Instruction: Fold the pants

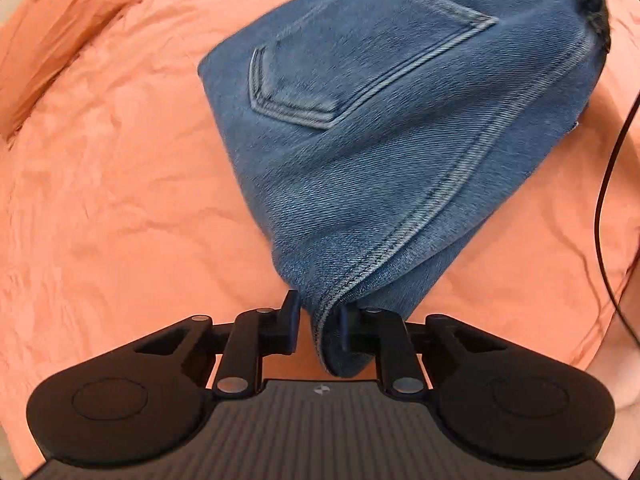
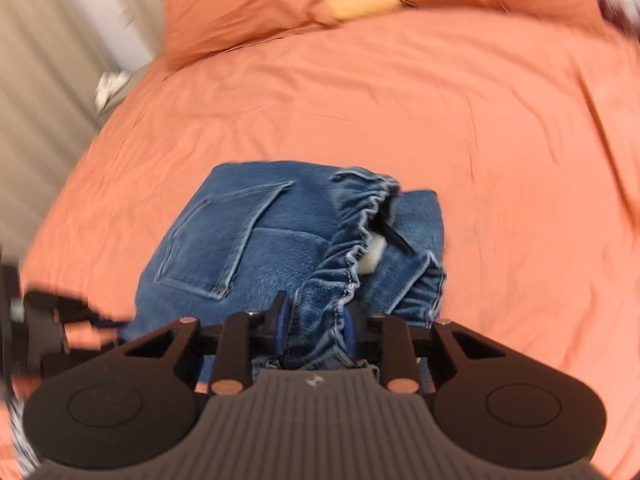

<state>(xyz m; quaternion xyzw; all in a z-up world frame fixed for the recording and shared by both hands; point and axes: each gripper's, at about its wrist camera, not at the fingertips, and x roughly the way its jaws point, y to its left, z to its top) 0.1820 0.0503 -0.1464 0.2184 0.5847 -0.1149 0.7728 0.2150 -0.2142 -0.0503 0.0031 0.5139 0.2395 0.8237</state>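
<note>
The blue denim pants (image 1: 360, 128) lie in a folded bundle on the big bed with the orange sheet (image 1: 100, 200). The back pocket (image 1: 320, 68) faces up.

The left gripper (image 1: 318, 322) is pinching a thick seam edge of the pants between its two fingers. The cloth rises from the bed up to it.

The right gripper (image 2: 316, 330) is clamped on the stretchy, crinkled waistband (image 2: 360, 224) of the pants (image 2: 248, 248). The waistband is bunched up and lies over the folded part. A small white tag (image 2: 372, 258) peeks out from inside it, next to a black strap-like bit.

A thin black cable (image 1: 608, 184) hangs down by the right edge of the left camera's view, just beside the pants. In the right camera's view the left gripper (image 2: 80, 320) shows as a blurry dark shape at the left of the pants.

At the far end of the bed are two orange pillows (image 2: 240, 12) with a soft yellow thing (image 2: 356, 0) between them. A beige curtain (image 2: 36, 100) hangs beside the bed.
</note>
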